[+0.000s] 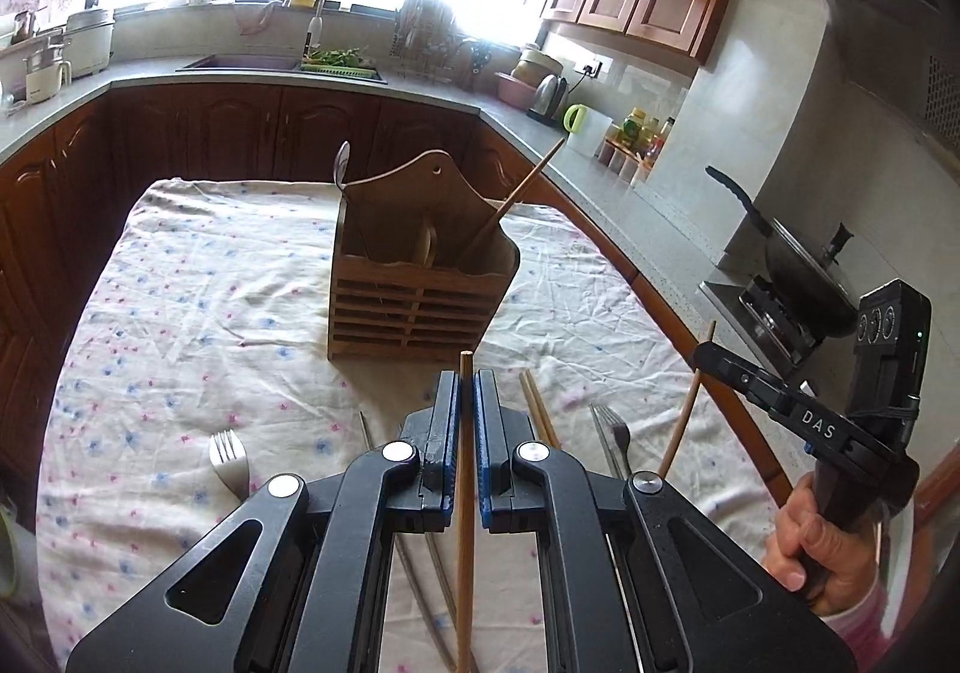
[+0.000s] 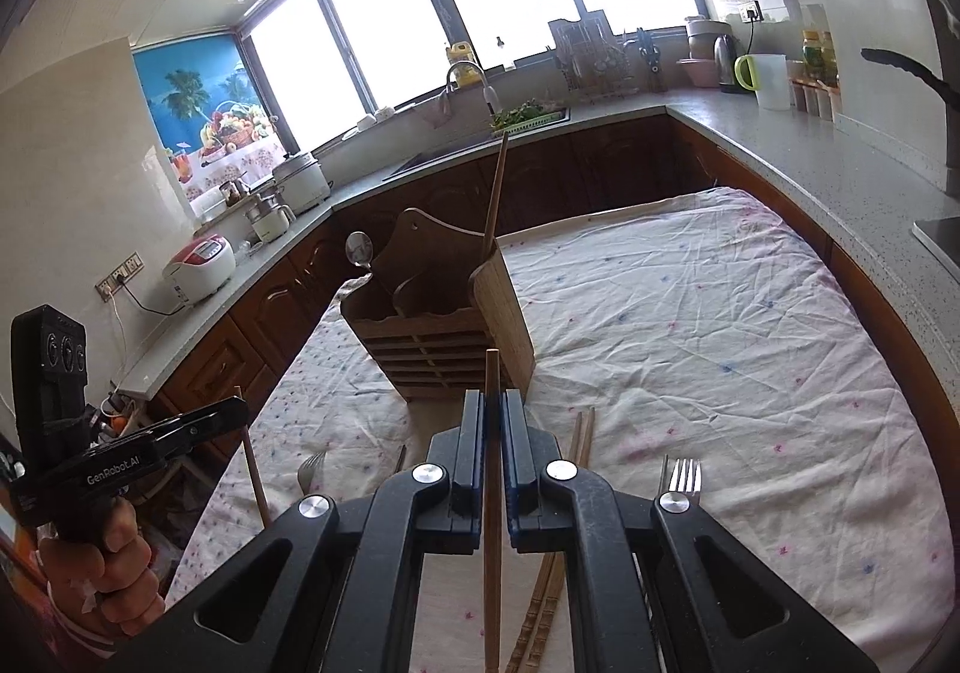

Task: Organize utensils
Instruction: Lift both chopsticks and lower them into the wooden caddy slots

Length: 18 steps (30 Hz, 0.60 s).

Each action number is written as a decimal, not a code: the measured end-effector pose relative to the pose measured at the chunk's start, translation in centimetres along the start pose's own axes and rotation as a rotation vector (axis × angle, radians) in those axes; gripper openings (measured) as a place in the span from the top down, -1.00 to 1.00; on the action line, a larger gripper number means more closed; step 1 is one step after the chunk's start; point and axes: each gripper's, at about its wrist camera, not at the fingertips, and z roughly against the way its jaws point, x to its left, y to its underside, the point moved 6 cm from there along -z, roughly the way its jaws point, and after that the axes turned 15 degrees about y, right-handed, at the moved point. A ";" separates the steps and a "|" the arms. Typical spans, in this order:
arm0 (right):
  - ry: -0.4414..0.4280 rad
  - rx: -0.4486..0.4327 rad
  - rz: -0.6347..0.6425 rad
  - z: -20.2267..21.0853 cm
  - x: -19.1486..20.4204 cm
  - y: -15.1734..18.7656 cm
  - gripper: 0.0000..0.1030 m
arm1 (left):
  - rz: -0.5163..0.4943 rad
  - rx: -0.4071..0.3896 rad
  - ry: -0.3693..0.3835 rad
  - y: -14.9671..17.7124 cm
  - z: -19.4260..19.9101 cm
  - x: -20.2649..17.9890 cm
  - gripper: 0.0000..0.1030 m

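Note:
A wooden utensil holder [image 1: 414,277] [image 2: 444,331] stands on the cloth-covered table, with one chopstick [image 1: 522,193] [image 2: 495,193] leaning in its right compartment and a spoon [image 2: 359,248] at its left. My left gripper [image 1: 467,391] is shut on a wooden chopstick [image 1: 465,493], held above the table just short of the holder. My right gripper [image 2: 492,409] is shut on another chopstick [image 2: 492,493]; it shows at the right in the left wrist view [image 1: 705,358]. Loose chopsticks [image 2: 579,445] [image 1: 537,409] and forks [image 1: 228,457] [image 2: 684,478] [image 1: 612,427] lie on the cloth.
The table wears a floral cloth [image 1: 210,283] [image 2: 690,325]. Counters wrap around behind: sink [image 1: 252,62], rice cookers [image 2: 198,265], kettle [image 1: 549,96], a pan on the stove [image 1: 798,265] at the right.

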 end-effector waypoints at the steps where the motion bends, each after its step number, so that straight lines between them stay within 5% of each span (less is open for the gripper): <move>1: -0.004 -0.011 0.001 0.4 0.2 -0.2 0.90 | 0.000 -0.016 0.002 -0.2 0.6 -0.1 0.93; 18: -0.027 -0.104 0.014 2.5 1.5 -3.1 0.90 | 0.015 -0.131 0.006 -2.2 4.0 0.5 0.93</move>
